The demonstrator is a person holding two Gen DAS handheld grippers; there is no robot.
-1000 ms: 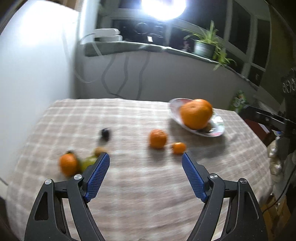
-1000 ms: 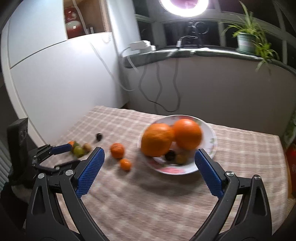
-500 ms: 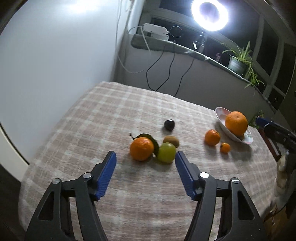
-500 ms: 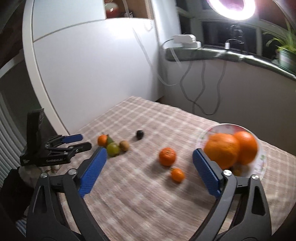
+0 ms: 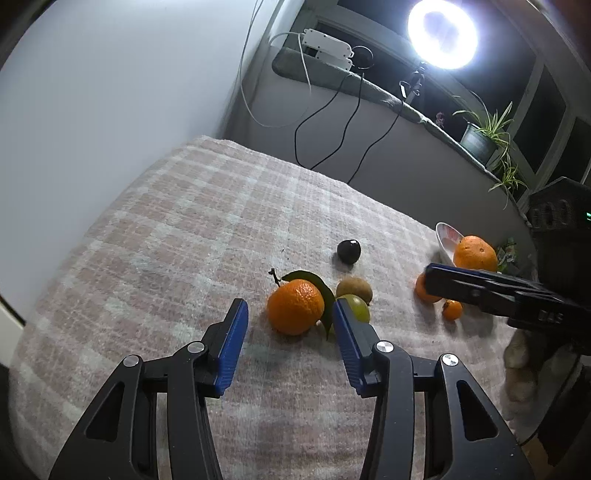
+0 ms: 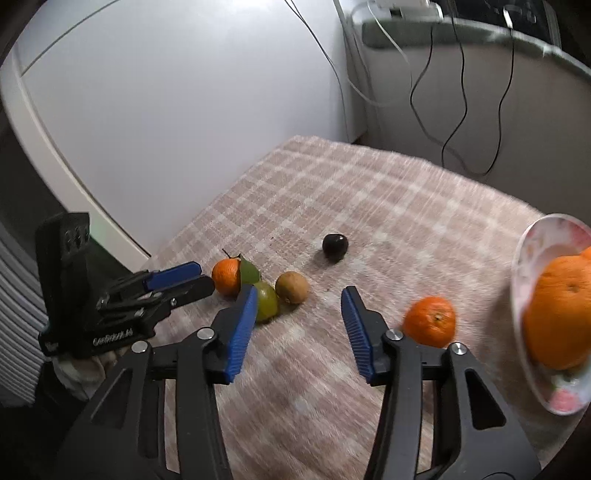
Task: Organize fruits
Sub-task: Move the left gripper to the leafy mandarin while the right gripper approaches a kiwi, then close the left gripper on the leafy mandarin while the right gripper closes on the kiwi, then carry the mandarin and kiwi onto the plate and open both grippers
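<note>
A mandarin with a green leaf [image 5: 295, 306] lies on the checked cloth just ahead of my left gripper [image 5: 288, 306]. The jaws are closing, and their blue pads flank the fruit without touching it. A green fruit [image 5: 356, 308], a kiwi [image 5: 354, 290] and a dark plum [image 5: 348, 251] lie close by. My right gripper [image 6: 300, 290] hovers over bare cloth, its jaws closing on nothing, with the kiwi [image 6: 291, 287] beyond its tips. A second mandarin [image 6: 429, 320] sits to its right. The plate [image 6: 532, 251] holds a big orange [image 6: 557, 314].
A tiny orange fruit [image 5: 452, 309] lies near the right gripper's finger [image 5: 480, 288]. A white wall borders the table on the left. Cables hang down behind the table, and a ring light [image 5: 441, 35] and a potted plant [image 5: 478, 138] stand on the sill.
Both views have swung left, away from the plate and toward the fruit cluster. Both pairs of jaws have narrowed. The left gripper has come up to the leafed mandarin.
</note>
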